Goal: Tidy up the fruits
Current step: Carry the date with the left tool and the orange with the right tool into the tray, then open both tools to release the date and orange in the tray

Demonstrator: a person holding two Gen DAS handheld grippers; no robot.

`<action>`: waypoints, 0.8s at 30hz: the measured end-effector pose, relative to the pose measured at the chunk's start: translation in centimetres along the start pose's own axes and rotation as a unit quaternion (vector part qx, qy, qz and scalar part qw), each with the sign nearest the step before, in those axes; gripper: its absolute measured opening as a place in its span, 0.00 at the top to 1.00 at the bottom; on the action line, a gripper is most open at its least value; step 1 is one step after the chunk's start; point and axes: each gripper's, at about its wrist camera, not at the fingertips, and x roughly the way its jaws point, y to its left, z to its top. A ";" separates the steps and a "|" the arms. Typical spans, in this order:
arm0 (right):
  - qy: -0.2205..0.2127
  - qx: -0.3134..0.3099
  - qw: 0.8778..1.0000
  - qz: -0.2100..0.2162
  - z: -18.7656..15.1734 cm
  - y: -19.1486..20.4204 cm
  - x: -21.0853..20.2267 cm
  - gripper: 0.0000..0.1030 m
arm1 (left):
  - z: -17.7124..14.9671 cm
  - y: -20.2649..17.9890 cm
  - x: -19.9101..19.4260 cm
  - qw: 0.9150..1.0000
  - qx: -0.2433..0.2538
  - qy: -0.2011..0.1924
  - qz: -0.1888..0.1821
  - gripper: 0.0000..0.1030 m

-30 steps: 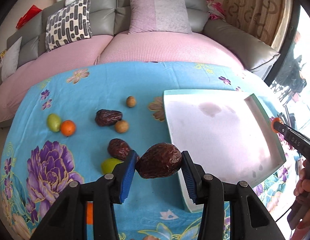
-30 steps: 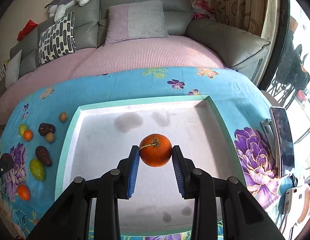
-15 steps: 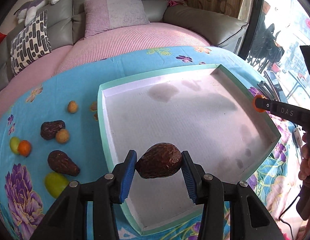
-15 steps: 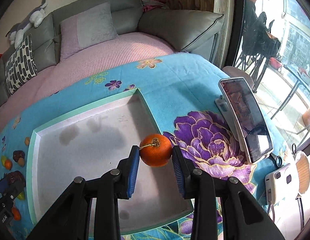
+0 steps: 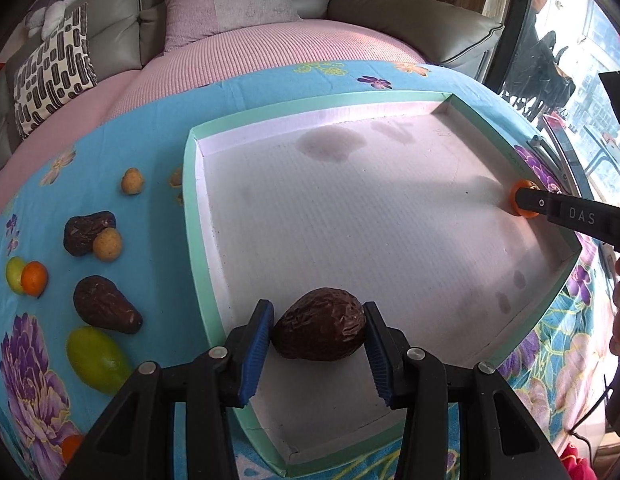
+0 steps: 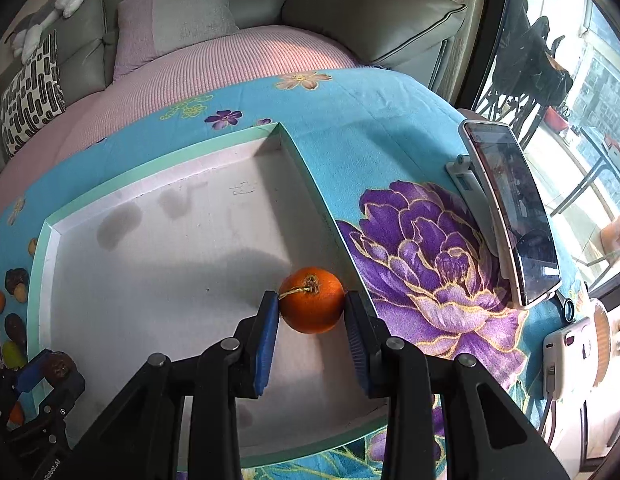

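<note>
I counted two fruits in my claws and eight more loose on the blue floral cloth (image 5: 110, 152) covering the counter, all to the left of the tray (image 5: 190, 216). The loose ones were two dark wrinkled fruits (image 5: 104, 310), one of them pear-shaped, two small tan round ones (image 5: 132, 181), two small oranges, a large green one (image 5: 95, 354) and a small yellow-green one (image 5: 15, 274). One small orange (image 5: 34, 278) touched the small yellow-green fruit, and the other (image 5: 72, 446) peeked out low at the left edge. One tan fruit leaned against the upper dark one.

The only writing I could read was "DAS" (image 5: 582, 216) in pale letters on the black arm of the right claw, seen from the left camera. A faint pencil mark on the tray floor was too small to read.

My left claw (image 5: 319, 336) was clenched partway on a dark brown wrinkled fruit (image 5: 320, 330), both blue pads pressing its sides. The fruit was at the near left corner of the mint-rimmed tray, low over or on the white floor; I could not tell which. My right claw (image 6: 312, 312) was closed more narrowly, grasping an orange (image 6: 312, 304) with its stem facing up. That orange was inside the tray, close by its right wall. On the cloth to the right of the tray stood one phone (image 6: 510, 208) on a stand.
</note>
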 end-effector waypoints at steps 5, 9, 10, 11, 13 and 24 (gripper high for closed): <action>0.001 -0.006 1.000 -0.005 -0.2 0.1 0.1 0.66 | -0.2 0.0 -0.3 1.000 0.004 -0.004 -0.001 0.53; 0.003 -0.005 1.000 -0.005 -0.3 0.2 0.0 0.66 | -0.1 -0.1 -0.5 1.000 0.009 -0.008 0.005 0.44; 0.003 -0.006 1.000 -0.006 -0.2 0.2 0.0 0.65 | -0.1 -0.1 -0.7 1.000 0.010 -0.010 0.004 0.41; 0.004 -0.007 1.000 -0.006 -0.3 0.3 0.0 0.65 | -0.1 -0.1 -0.9 1.000 0.011 -0.013 0.002 0.41; 0.004 -0.010 1.000 -0.007 -0.3 0.3 0.1 0.65 | -0.1 -0.2 -1.4 1.000 0.012 -0.019 0.004 0.39; 0.001 -0.021 1.000 0.020 -0.5 1.2 -0.8 0.45 | 0.4 1.7 -4.5 0.998 -0.025 -0.060 0.005 0.22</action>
